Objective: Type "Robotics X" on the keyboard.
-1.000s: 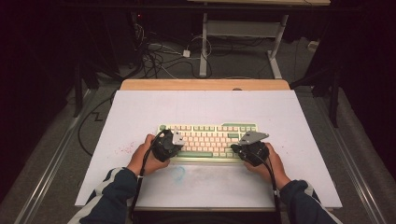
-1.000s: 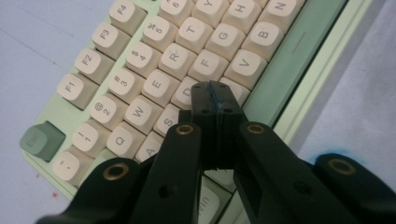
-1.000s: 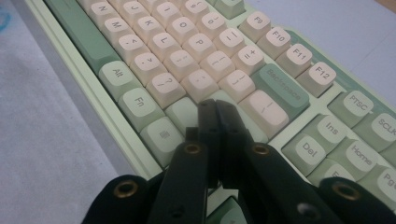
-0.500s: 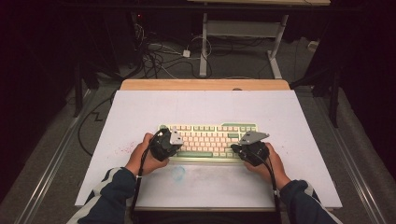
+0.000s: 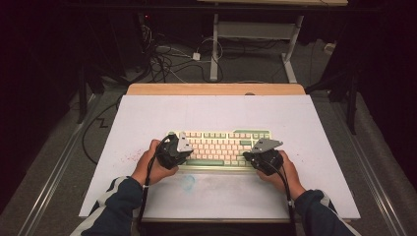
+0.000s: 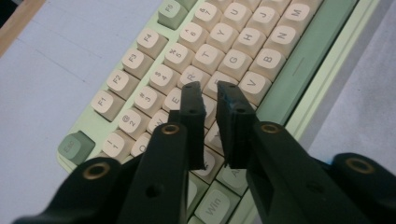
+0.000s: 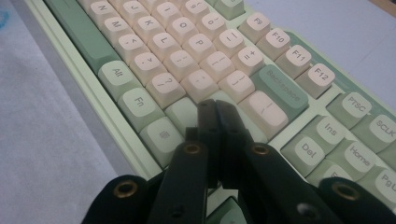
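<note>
Looking down from the high view, I found almost nothing shifted from the earlier frames: both hands sat where they had been, and the keyboard [image 5: 219, 147] lay square on the white mat [image 5: 147, 123] near the table's front edge. The left gripper [image 5: 178, 147] rested over the keyboard's left end and the right gripper [image 5: 255, 156] over its right end, each topped by a grey three-cornered plate. The wooden table edge [image 5: 216, 89] showed beyond the mat, and the dark floor behind was a tangle of cables too dim for me to sort out. My sleeves were cut off by the bottom edge.

In the left gripper view, the left gripper [image 6: 209, 95] had just been opening: a narrow gap stood between its matte black jaws, with nothing pinched in it. The tips hovered over the rounded cream keycaps [image 6: 205, 56] around the R and F keys; whether they touched a cap I could not tell. The pale green case [image 6: 327, 70] ran off the frame.

In the right gripper view, the right gripper [image 7: 215, 109] was clenched, jaws pressed together on nothing, tips low beside the sage Backspace key [image 7: 282, 91]. The key directly under them was hidden.
</note>
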### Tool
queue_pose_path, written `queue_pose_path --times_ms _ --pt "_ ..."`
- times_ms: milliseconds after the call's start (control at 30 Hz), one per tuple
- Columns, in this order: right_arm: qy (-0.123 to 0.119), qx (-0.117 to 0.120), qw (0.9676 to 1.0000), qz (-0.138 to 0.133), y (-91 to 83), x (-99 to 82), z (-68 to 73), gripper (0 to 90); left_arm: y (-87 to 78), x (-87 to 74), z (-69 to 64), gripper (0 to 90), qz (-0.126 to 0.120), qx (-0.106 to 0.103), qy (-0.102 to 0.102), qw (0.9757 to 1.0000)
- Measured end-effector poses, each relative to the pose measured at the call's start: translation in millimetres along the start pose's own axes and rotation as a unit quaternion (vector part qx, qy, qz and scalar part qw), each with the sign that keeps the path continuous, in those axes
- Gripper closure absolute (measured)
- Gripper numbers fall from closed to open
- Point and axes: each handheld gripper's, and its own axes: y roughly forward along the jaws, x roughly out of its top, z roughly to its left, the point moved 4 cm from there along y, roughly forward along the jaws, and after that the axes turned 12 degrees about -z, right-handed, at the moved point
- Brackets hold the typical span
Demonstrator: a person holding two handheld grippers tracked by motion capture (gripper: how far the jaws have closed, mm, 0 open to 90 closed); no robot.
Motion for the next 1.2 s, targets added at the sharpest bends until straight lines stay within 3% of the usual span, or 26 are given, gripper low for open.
queue_pose_path --times_ms 433,600,867,1067,1200 --pt "0.006 -0.010 0.9995 -0.028 -9.6 9.0 -3.6 89.9 -2.6 8.3 3.3 56.4 -0.040 0.019 0.005 0.9990" --pt "0.017 -0.017 0.9985 -0.050 -14.2 13.3 -7.0 83.7 -3.1 12.5 4.2 47.9 -0.062 0.024 0.001 0.9978" --pt "0.025 -0.022 0.9963 -0.079 -18.3 17.4 -9.0 63.3 -2.9 13.7 6.0 34.3 -0.078 0.031 -0.003 0.9965" --pt "0.022 -0.054 0.9944 -0.088 -15.8 20.6 -8.7 37.1 -2.3 13.6 5.8 21.9 -0.084 0.035 -0.001 0.9958" --pt "0.025 -0.077 0.9921 -0.096 -15.4 22.4 -9.4 25.9 -2.4 14.2 3.7 17.8 -0.089 0.028 -0.005 0.9956"
